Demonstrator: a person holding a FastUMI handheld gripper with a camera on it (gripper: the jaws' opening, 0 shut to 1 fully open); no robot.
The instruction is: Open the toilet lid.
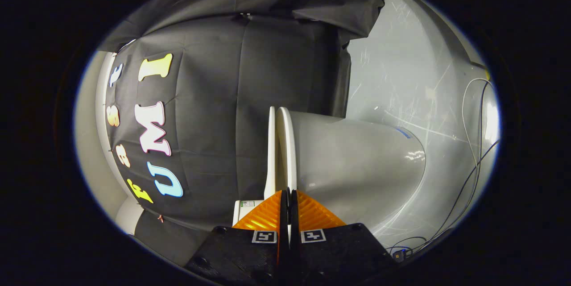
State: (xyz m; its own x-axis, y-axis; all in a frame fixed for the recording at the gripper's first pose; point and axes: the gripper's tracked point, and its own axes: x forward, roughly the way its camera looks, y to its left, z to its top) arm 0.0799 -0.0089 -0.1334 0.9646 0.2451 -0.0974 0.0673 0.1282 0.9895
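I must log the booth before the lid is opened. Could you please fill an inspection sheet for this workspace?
Surface: grey floor, scratched.
Job's things: toilet; lid close against seat, not yet opened.
Clutter: small white box beside the lid.
Tool: fingers almost together, tips at the seat's edge; cannot tell if they pinch it.
Cables: loose on the floor beyond the toilet.
Surroundings: black cloth wall.

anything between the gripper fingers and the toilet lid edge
Nothing separate. In the gripper view the gripper has its fingers pressed together, tips right at the thin gap between the toilet lid and the seat.
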